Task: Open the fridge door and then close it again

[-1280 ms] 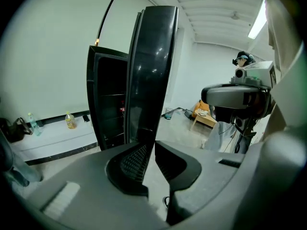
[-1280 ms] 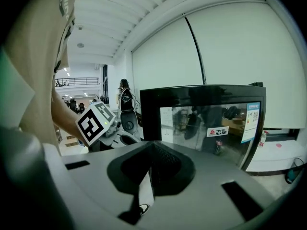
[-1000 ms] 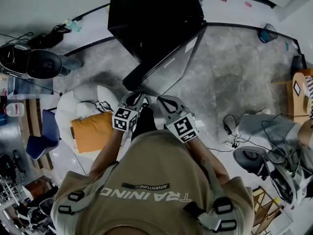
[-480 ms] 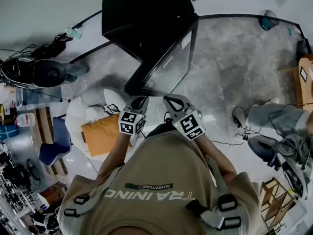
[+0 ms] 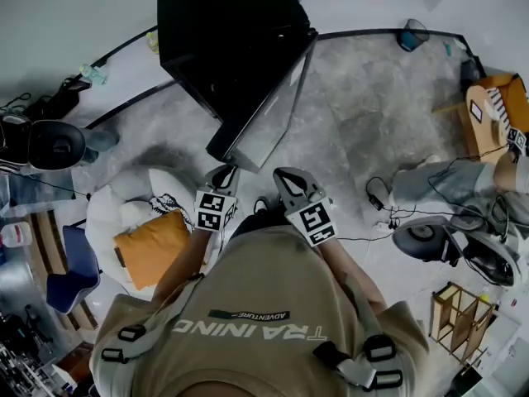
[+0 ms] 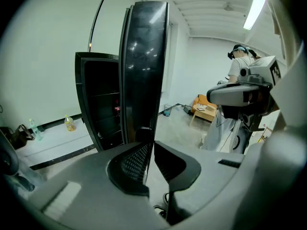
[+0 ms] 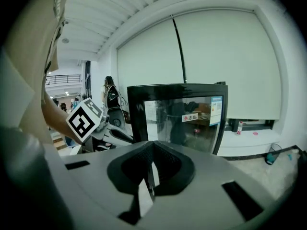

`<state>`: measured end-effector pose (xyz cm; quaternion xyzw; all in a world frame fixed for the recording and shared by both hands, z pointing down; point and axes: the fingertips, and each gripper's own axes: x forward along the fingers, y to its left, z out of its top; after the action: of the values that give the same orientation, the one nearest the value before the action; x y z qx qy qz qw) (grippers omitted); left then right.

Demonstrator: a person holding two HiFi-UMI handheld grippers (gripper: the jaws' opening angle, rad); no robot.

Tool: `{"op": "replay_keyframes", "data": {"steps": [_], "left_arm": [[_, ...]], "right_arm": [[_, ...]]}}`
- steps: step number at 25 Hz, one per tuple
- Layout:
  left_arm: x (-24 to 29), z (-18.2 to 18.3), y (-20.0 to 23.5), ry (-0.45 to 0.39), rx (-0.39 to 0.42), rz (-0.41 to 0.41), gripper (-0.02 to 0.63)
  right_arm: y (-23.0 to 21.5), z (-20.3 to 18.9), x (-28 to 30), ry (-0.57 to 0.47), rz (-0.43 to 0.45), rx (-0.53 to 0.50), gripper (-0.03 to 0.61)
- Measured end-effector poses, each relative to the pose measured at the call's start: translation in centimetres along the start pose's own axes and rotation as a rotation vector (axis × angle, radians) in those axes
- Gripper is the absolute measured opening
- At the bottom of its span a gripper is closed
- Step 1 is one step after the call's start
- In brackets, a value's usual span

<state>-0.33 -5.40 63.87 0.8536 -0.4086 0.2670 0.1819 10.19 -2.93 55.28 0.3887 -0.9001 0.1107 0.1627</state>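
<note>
A black fridge (image 5: pixel 223 31) stands at the top of the head view. Its glass door (image 5: pixel 269 106) hangs swung open toward me. My left gripper (image 5: pixel 221 174) sits just below the door's near corner. In the left gripper view the door (image 6: pixel 144 71) rises edge-on straight ahead of that gripper (image 6: pixel 148 150), whose jaws stand shut with only a thin slit and nothing between them. I cannot tell whether the tips touch the door. My right gripper (image 5: pixel 288 178) hovers beside it, shut and empty (image 7: pixel 152 150), facing the glass door (image 7: pixel 184 116).
A white bag with an orange cushion (image 5: pixel 153 242) lies on the floor at my left. Cables (image 5: pixel 380 205) and a chair base (image 5: pixel 430 238) lie at the right, with a wooden table (image 5: pixel 492 114) beyond. A bottle (image 6: pixel 70 123) stands by the wall.
The fridge and its open door have drifted up and left in the head view. Both grippers keep their place by the door's near edge.
</note>
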Motion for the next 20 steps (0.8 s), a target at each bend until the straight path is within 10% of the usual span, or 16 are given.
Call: {"op": "replay_keyframes", "data": {"steps": [10,20], "left_arm": [[-0.1,-0.3,-1.5,0.039,-0.020,0.015,0.029],[0.2,-0.8,-6.6,0.051,-0.124,0.167,0.029]], "right_arm": [[-1.7,-0.6,-2.4,-0.012,-0.046,0.031,-0.005],[-4.7,-2.5,-6.6,-0.017,0.164,-0.047,-0.005]]}}
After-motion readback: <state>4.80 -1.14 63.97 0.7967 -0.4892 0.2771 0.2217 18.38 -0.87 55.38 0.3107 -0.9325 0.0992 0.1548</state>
